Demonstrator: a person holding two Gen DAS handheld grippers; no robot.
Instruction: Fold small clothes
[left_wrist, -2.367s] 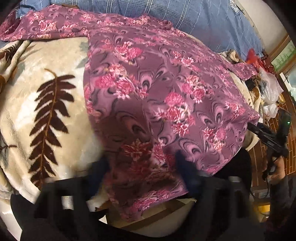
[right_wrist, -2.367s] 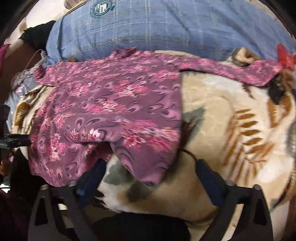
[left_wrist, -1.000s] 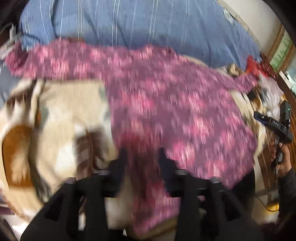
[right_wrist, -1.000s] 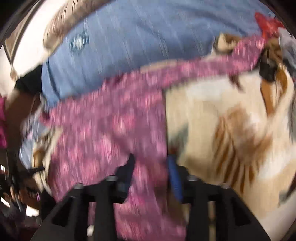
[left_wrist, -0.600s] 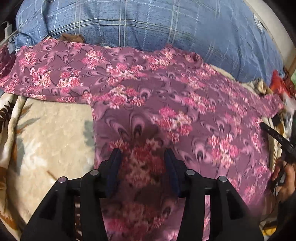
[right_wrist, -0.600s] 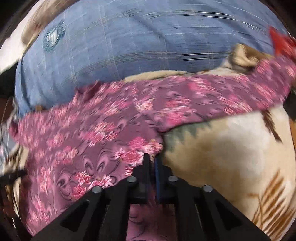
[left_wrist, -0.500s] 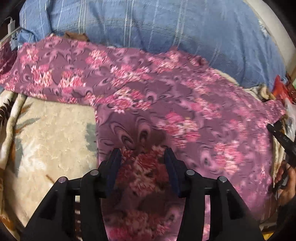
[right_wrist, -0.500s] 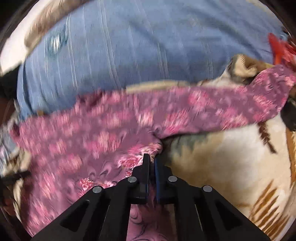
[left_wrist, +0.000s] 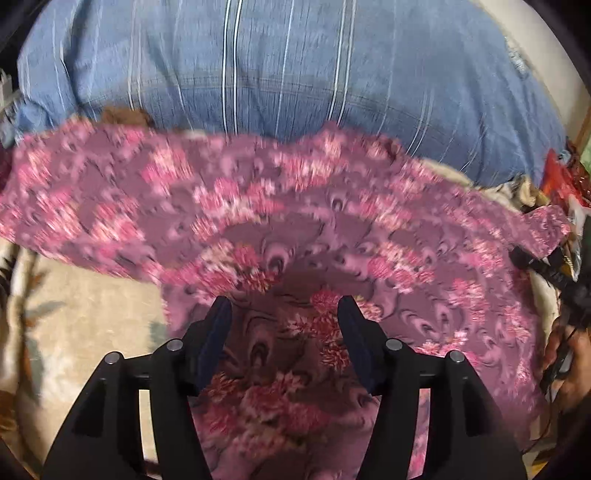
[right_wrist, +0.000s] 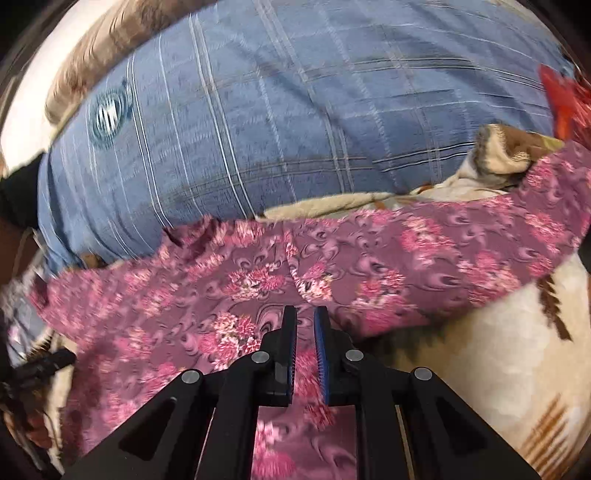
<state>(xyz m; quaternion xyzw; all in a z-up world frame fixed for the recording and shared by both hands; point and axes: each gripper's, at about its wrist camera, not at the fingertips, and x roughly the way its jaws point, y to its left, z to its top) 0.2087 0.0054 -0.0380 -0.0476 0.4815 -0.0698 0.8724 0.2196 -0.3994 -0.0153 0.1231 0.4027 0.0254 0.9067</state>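
A purple shirt with pink flowers lies spread on a cream blanket, sleeves out to both sides. Its lower part is folded up over the body. My left gripper is open, its fingers standing wide apart over the folded hem with cloth between them. My right gripper has its jaws a narrow gap apart over the shirt near the right armpit; cloth shows in the gap. The right sleeve runs off to the right.
A cream blanket with brown leaf prints covers the bed. A blue plaid duvet lies behind the shirt. Red and mixed clutter sits at the far right edge, beside the other gripper and hand.
Both grippers carried the hem up toward the shoulders, folding the shirt. The left gripper's fingers have spread wider and the right gripper's jaws have parted slightly.
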